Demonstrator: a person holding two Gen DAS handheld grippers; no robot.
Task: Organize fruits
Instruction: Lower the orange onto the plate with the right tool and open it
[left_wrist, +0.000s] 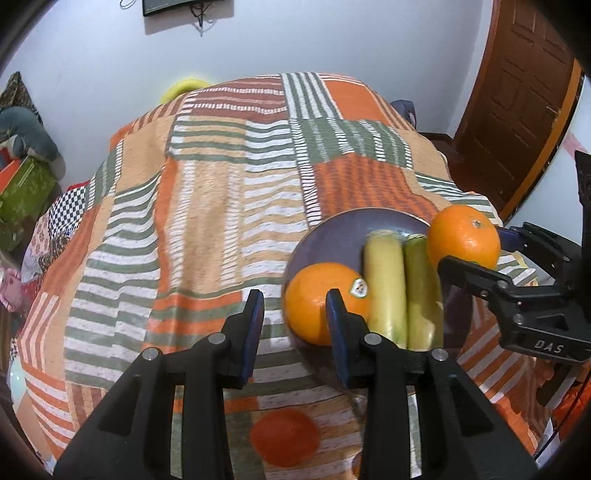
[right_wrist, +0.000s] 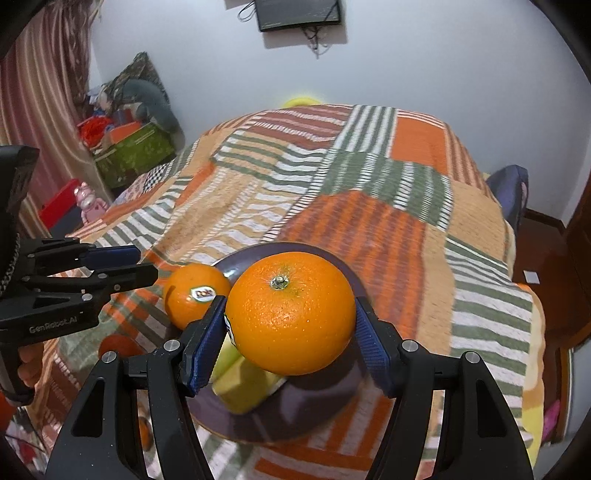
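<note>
Two glossy oranges: right gripper clamps one; left gripper jaws gape.

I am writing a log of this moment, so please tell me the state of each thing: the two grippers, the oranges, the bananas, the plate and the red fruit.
Right gripper: shut on an orange, held above the plate.
Held orange: lifted, stem up.
Left gripper: open, empty.
Sticker orange: resting on the plate edge.
Bananas: lying side by side on the plate.
Plate: flat on the blanket.
Red fruit: on the blanket, off the plate.
</note>
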